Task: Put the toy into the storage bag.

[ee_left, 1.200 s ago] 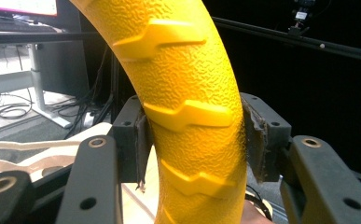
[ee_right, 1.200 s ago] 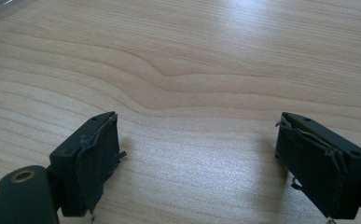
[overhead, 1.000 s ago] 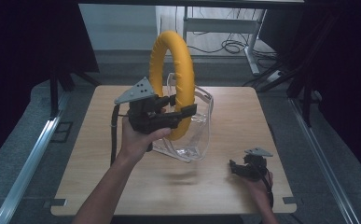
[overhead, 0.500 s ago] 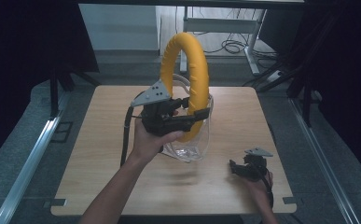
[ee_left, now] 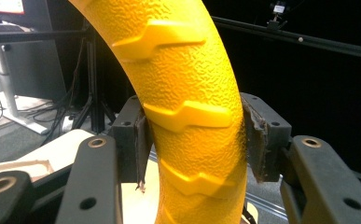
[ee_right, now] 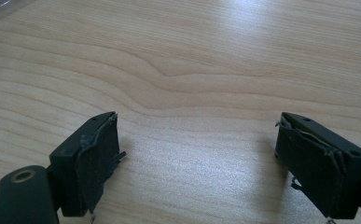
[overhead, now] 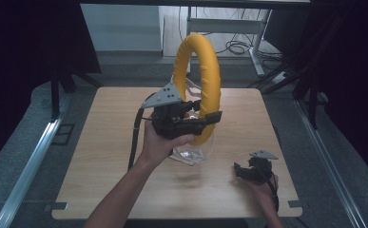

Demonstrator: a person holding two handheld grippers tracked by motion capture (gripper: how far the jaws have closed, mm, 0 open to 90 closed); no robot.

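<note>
While the wooden table (overhead: 101,142) bears a clear plastic container (overhead: 196,154) near its middle, the yellow ring (overhead: 205,85) stands upright above it, clamped by the left gripper (overhead: 209,118). Near the front right corner, the right gripper (overhead: 241,172) rests with jaws wide.

Can't make out any text, labels, brands or numbers anywhere. The monitor corner at the top left of the left gripper view is too blurry to read.
</note>
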